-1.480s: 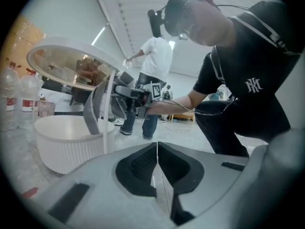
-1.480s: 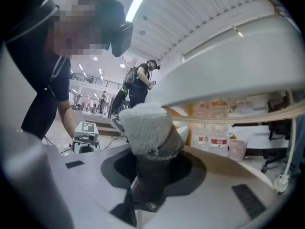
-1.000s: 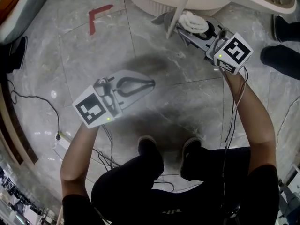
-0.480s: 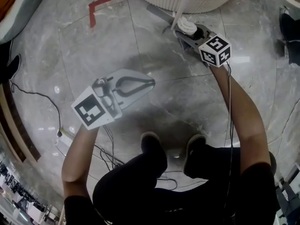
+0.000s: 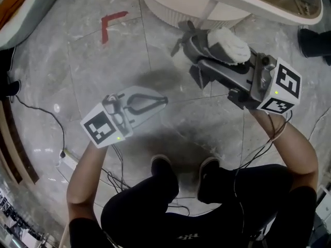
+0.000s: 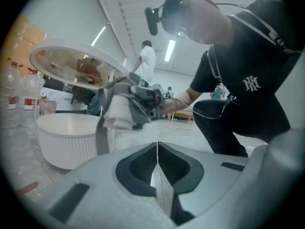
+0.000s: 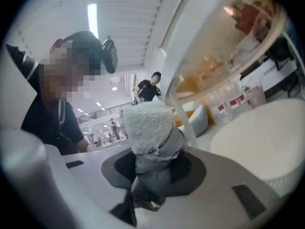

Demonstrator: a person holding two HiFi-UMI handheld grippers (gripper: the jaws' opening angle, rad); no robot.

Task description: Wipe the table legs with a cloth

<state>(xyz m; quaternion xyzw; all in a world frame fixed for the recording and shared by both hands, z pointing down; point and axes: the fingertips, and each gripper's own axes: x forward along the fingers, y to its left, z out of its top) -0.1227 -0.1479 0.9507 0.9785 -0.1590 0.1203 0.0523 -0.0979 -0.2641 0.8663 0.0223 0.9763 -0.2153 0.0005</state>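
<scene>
My right gripper [image 5: 199, 48] is shut on a white fluffy cloth [image 5: 230, 44], held up beside the slanted white table leg [image 5: 208, 10]. In the right gripper view the cloth [image 7: 148, 123] bulges from between the jaws of the right gripper [image 7: 153, 168], and the leg [image 7: 180, 104] runs just behind it; whether they touch I cannot tell. The leg rises to the oval table top [image 5: 258, 1]. My left gripper [image 5: 155, 101] hangs shut and empty over the floor to the left. Its own view shows the left gripper [image 6: 157, 161] closed, with the cloth [image 6: 116, 112] ahead.
A white ribbed round base [image 5: 165, 6] stands under the table. A red tape mark [image 5: 109, 24] is on the marble floor. Cables and a power strip [image 5: 67, 161] lie at the left. The person's shoes [image 5: 163, 165] are below; another dark shoe [image 5: 313, 40] is at the right edge.
The right gripper with the cloth went down the leg toward the base, then came back up and nearer. The left gripper has barely moved.
</scene>
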